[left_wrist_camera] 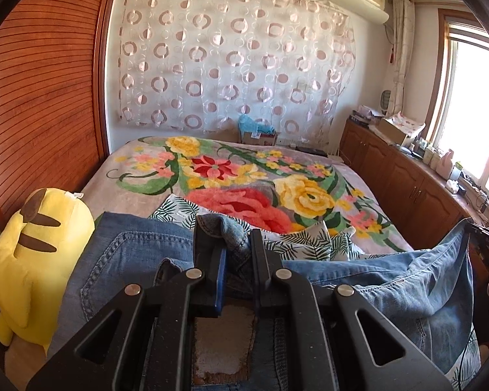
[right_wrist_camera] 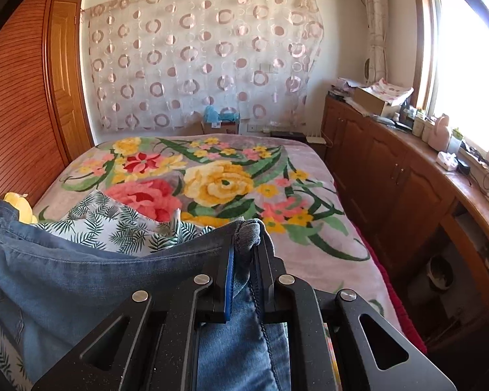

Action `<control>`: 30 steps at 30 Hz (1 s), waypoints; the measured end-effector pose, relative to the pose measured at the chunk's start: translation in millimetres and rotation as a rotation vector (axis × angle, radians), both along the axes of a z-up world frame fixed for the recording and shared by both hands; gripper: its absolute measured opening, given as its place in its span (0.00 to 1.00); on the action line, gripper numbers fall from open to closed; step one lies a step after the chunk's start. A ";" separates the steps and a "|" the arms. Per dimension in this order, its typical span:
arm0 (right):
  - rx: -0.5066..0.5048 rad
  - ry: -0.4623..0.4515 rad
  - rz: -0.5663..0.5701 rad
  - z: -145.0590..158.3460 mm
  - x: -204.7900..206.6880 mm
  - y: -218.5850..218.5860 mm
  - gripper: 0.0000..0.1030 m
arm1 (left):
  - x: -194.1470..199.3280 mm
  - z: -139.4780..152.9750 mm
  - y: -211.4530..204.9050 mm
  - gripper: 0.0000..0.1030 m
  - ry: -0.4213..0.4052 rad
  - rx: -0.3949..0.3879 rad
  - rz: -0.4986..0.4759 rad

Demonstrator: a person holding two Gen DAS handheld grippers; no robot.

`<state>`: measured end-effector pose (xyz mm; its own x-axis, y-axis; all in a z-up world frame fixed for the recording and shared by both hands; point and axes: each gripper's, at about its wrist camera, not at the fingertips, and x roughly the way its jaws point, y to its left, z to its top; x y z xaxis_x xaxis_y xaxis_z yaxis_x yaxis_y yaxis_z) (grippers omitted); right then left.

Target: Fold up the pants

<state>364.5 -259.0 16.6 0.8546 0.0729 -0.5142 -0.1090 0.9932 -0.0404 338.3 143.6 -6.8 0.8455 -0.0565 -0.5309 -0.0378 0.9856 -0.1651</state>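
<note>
On the far left a yellow plush toy (left_wrist_camera: 32, 260) sits against the wooden wardrobe (left_wrist_camera: 45, 97), just beside the denim. My left tongs (left_wrist_camera: 238, 254) are closed tight on a bunched fold of the jeans (left_wrist_camera: 130, 254), at what looks like the waistband end, since a leather patch shows below them. The cloth sags between my two grips, lifted above the bed (left_wrist_camera: 146, 159) and a leaf-print cloth (left_wrist_camera: 176, 210). My right tongs (right_wrist_camera: 244, 247) are likewise clamped on a thick hem or edge of the jeans (right_wrist_camera: 97, 273).

I judge the fold barely begun: the garment is held up, nothing is laid flat or doubled yet. The floral blanket ahead offers wide open room to lay it; on the right the bed edge drops towards the wooden cabinets (right_wrist_camera: 391, 176), so I'd stay left of it.
</note>
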 end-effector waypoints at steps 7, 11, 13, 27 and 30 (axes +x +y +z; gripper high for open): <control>-0.008 0.037 -0.002 -8.0 15.4 -2.0 0.10 | 2.5 -6.5 -1.0 0.15 0.046 -0.007 -0.031; -0.005 0.061 -0.009 -9.3 22.1 -2.6 0.10 | -1.9 -9.4 -0.9 0.31 0.075 -0.012 -0.041; -0.009 0.072 -0.009 -8.9 24.8 -0.9 0.10 | -6.3 -11.6 -0.1 0.44 0.088 -0.016 -0.046; -0.042 0.100 -0.054 -9.9 35.8 3.6 0.10 | -61.8 -14.2 -3.9 0.74 0.083 0.034 -0.046; -0.036 0.118 -0.060 -10.4 37.4 4.2 0.10 | -69.6 -20.8 -9.0 0.71 0.097 0.081 -0.048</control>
<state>401.9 -254.8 6.3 0.7905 0.0030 -0.6124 -0.0557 0.9962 -0.0670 268.7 134.6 -27.6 0.7871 -0.0494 -0.6149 -0.0021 0.9966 -0.0827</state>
